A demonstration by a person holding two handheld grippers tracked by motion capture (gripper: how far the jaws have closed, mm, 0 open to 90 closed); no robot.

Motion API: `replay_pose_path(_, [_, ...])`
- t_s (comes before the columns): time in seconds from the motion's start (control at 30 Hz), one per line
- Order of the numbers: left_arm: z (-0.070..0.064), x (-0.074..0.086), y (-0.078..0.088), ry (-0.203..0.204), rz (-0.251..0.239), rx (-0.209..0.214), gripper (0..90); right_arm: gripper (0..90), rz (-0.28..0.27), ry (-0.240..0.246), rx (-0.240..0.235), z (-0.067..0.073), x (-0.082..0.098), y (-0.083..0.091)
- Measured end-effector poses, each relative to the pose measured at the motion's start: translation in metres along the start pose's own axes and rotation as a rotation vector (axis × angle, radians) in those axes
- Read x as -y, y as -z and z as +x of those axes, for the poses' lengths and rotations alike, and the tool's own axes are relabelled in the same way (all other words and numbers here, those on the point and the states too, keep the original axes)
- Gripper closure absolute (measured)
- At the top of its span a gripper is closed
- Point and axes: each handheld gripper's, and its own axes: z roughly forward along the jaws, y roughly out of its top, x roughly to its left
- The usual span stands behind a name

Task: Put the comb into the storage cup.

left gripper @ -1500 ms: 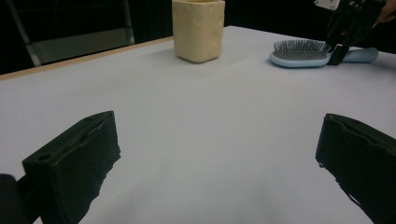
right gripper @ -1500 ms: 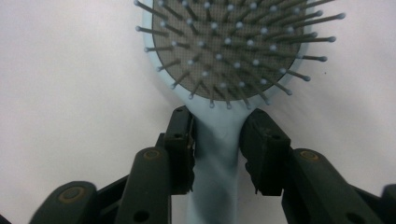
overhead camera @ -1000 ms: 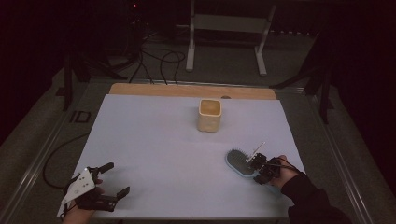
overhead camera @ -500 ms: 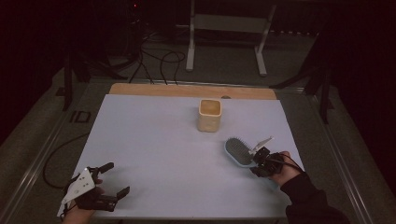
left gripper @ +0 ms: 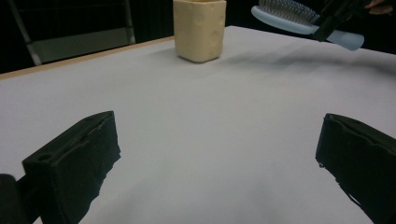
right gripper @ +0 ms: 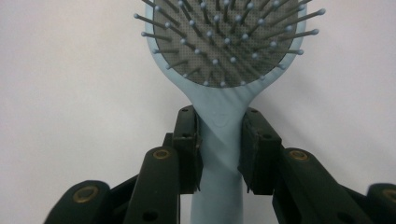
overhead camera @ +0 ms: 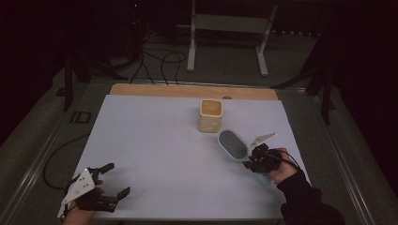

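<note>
Two grippers work over a pale white table (overhead camera: 155, 154). At the near left corner the left gripper (overhead camera: 105, 187) rests low, its black blocky jaws spread wide with bare tabletop between them. Farther back, near the table's middle, a cream cup (overhead camera: 210, 115) with rounded corners and a dimpled wall stands upright, well apart from that gripper. Just right of the cup and nearer the person, a light blue hairbrush (overhead camera: 233, 145) is held off the surface with its bristles up, its oval head pointing toward the cup. The right gripper (overhead camera: 253, 161) has its jaws closed narrowly on the brush's smooth plastic handle, just below the grey bristle pad. A strip of bare wood edges the table's far side. Beyond it lie a dark floor, loose cables (overhead camera: 157, 58) and a pale metal stand (overhead camera: 227, 28).
</note>
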Motion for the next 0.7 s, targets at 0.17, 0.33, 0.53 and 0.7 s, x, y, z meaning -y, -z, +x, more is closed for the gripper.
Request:
replay_pose_path(0.17, [0.001, 0.0, 0.0, 0.01, -0.001, 0.007, 0.0, 70.4, -0.061, 0.001, 0.007, 0.001, -0.012, 0.005])
replay_pose_path(0.33, [0.001, 0.0, 0.0, 0.016, -0.004, 0.008, 0.0, 70.4, -0.103, -0.005, 0.013, 0.001, -0.025, 0.007])
replay_pose_path(0.53, [0.001, 0.0, 0.001, 0.022, -0.005, 0.01, 0.0, 70.5, -0.158, -0.012, 0.015, -0.002, -0.04, 0.01])
replay_pose_path(0.7, [0.001, 0.0, 0.001, 0.022, -0.006, 0.008, 0.0, 70.4, -0.208, -0.006, 0.028, -0.003, -0.054, 0.013])
